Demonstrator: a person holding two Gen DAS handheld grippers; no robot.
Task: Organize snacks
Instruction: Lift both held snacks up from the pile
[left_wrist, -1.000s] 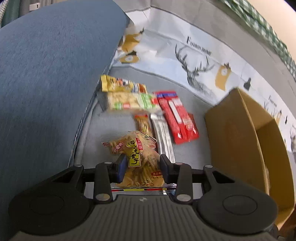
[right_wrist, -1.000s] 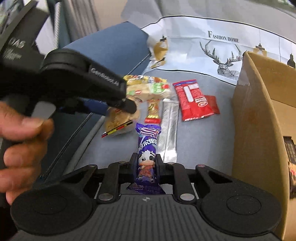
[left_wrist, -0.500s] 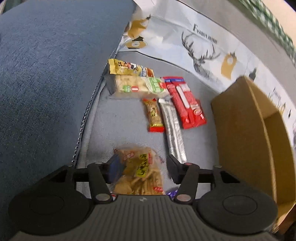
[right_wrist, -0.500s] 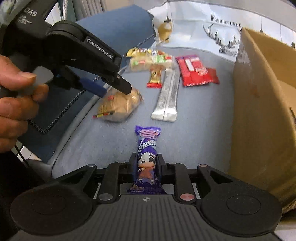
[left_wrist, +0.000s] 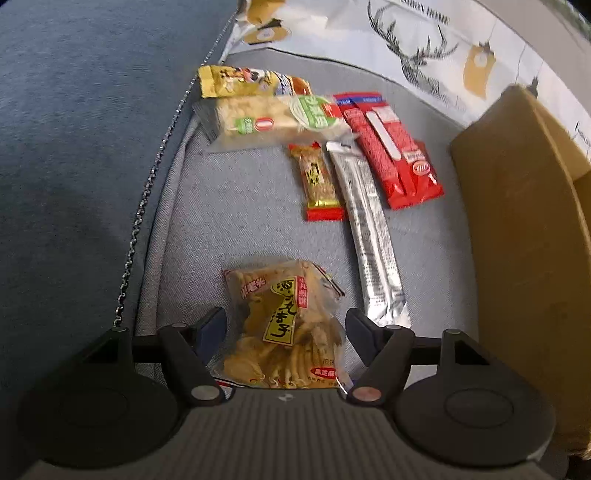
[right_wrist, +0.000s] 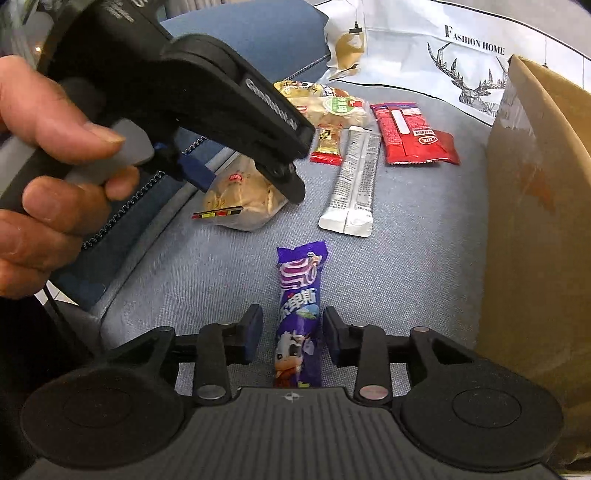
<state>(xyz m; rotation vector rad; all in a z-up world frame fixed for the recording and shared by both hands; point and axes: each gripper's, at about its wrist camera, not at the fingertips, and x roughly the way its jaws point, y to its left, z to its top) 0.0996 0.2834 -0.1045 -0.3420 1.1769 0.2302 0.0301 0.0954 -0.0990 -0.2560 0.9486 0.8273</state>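
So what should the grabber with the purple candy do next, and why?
Probably lift straight up and away. The right gripper is open, its fingers clear of the purple candy, which lies flat on the grey cushion, so it looks already set down.

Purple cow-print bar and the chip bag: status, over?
Right gripper open, purple cow-print bar lying loose between its fingers. Left gripper open around chip bag on the cushion. Cardboard box at right, path clear.

Grey fabric seat cushion (left_wrist: 236, 206); blue upholstered armrest (left_wrist: 74, 147) on the left; white deer-print cloth (right_wrist: 461, 48), lettered "FASHION HOME", possibly a pillow, behind
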